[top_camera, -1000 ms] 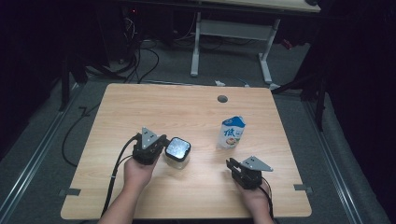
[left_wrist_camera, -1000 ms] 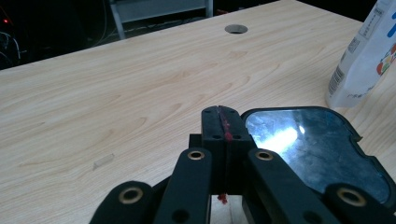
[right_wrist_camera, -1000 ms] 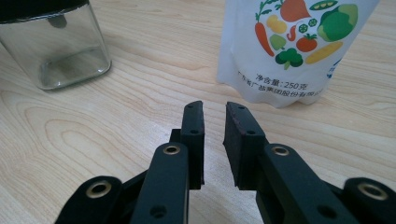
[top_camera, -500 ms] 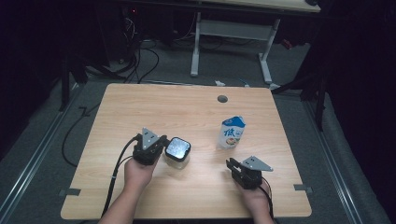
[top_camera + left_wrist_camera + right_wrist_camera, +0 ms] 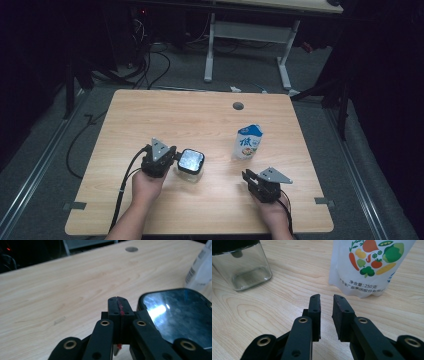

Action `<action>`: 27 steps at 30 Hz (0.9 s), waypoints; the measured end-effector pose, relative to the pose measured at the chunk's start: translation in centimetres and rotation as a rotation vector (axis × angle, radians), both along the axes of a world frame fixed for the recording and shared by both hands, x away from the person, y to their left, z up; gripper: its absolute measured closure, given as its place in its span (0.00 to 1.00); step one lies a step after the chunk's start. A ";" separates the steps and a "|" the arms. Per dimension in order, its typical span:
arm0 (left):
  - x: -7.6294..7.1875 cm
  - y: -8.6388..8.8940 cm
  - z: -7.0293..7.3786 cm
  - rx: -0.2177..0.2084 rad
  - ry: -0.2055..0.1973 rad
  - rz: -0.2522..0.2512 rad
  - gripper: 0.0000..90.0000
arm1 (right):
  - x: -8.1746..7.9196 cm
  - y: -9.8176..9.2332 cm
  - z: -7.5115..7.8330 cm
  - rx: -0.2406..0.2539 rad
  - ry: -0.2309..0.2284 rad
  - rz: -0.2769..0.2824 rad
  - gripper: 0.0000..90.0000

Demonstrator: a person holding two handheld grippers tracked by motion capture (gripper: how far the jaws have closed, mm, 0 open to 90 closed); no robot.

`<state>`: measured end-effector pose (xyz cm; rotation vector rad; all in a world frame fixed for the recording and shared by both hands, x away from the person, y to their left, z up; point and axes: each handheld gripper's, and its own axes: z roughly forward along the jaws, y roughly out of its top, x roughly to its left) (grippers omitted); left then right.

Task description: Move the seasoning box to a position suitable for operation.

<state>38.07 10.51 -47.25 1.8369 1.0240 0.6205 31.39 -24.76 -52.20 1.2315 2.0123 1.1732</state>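
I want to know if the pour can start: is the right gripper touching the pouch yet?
Apart. The right gripper view shows bare table between the right gripper and the pouch; its jaws stand slightly parted with nothing between them.

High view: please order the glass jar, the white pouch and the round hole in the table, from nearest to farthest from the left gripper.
From the left gripper:
1. Glass jar, right beside its tips.
2. White pouch, across on the right side of the table.
3. Round hole, near the far edge.

Dim surroundings, lit table (image 5: 200,115), glare on lid (image 5: 160,310)
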 end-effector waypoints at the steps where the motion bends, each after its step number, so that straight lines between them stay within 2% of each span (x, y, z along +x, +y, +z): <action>1: -0.2 -0.1 0.4 0.008 -0.013 -0.005 1.00 | 0.0 0.0 0.0 -0.001 0.000 -0.001 0.86; 5: -0.6 -0.5 0.7 0.013 -0.019 -0.022 1.00 | 0.0 0.1 -0.1 -0.003 0.004 0.004 0.85; 12: -0.7 -0.7 0.4 0.005 -0.008 -0.029 1.00 | 0.0 0.0 0.0 0.000 -0.002 0.002 0.85; 27: -1.1 -0.6 0.0 -0.004 -0.023 -0.022 1.00 | 0.0 0.1 0.0 0.000 0.005 0.006 0.86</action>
